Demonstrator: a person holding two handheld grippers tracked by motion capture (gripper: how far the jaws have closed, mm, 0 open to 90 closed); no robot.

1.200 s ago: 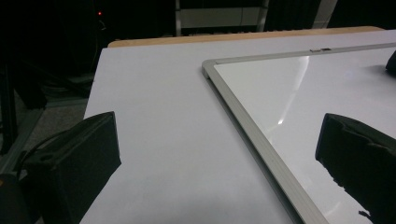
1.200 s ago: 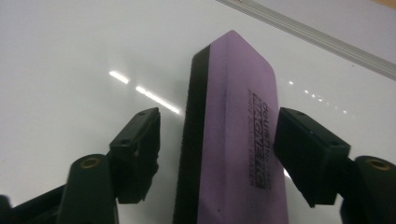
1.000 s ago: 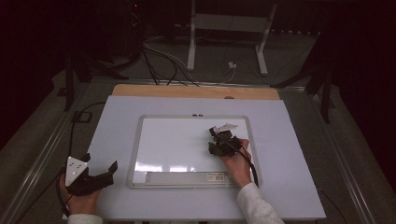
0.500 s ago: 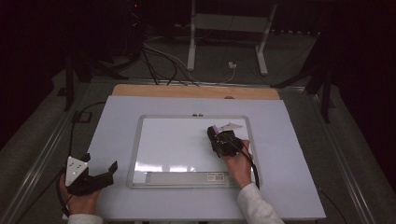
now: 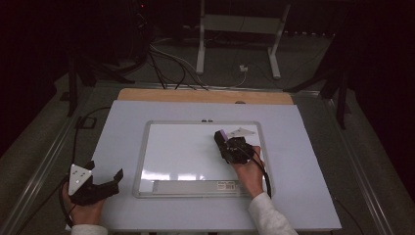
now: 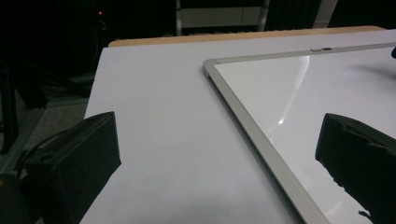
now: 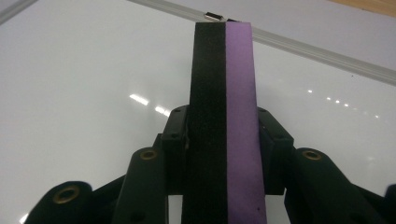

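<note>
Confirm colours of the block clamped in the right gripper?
The flat eraser block is half black felt, half purple foam, split lengthwise. Clearest in the right gripper view.

One whiteboard (image 5: 181, 152), one black-and-purple eraser (image 7: 224, 116) and one white table (image 5: 303, 161) are counted; two grippers, left (image 5: 105, 183) and right (image 5: 226, 144), are seen.

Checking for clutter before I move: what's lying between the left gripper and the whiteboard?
Nothing: in the left gripper view, just bare white tabletop runs from the open left gripper to the whiteboard frame.
</note>
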